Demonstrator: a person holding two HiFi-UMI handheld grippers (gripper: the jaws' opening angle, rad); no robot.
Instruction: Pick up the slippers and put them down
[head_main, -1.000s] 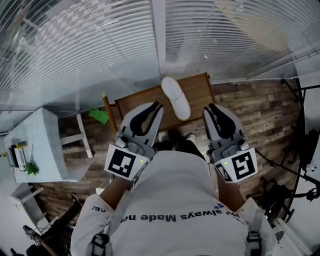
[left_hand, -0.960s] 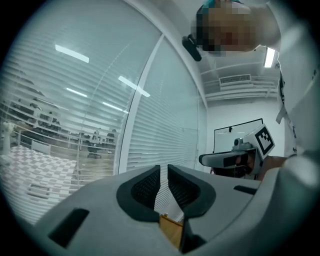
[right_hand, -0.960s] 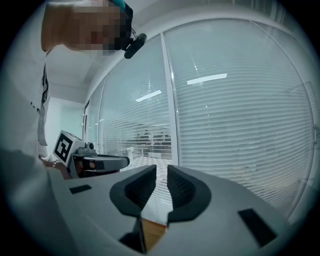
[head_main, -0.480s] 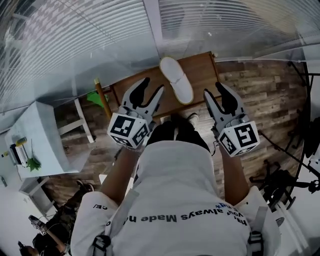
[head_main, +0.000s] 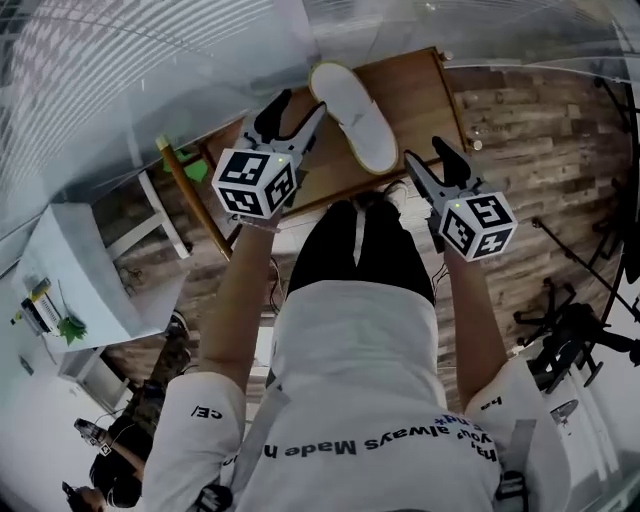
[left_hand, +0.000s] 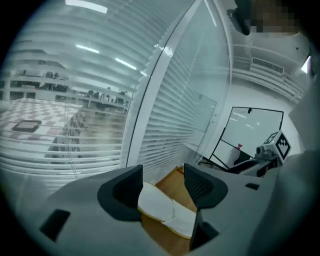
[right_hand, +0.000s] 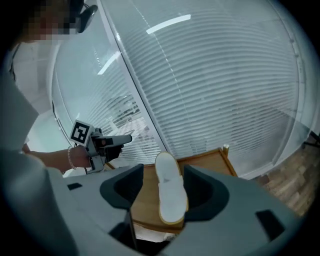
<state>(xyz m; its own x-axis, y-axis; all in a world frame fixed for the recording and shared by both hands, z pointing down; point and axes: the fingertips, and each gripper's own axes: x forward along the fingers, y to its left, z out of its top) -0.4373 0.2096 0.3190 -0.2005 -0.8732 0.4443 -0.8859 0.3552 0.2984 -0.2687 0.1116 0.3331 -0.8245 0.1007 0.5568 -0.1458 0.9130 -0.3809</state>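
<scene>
My left gripper (head_main: 300, 105) and right gripper (head_main: 425, 155) hang above a low wooden tabletop (head_main: 415, 95) beside the slatted blinds (head_main: 150, 60). The jaws of both have just been opening and now stand wide, gripping nothing. A single white slipper (head_main: 355, 115) lies flat on the tabletop between the two grippers, with neither pair of jaws pressing on it.

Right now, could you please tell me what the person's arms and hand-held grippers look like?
The left hand-held gripper and right hand-held gripper are each light grey, with two curved jaws lined in black and a white cube of black square markers. The person wears a white short-sleeved T-shirt with black lettering.
</scene>
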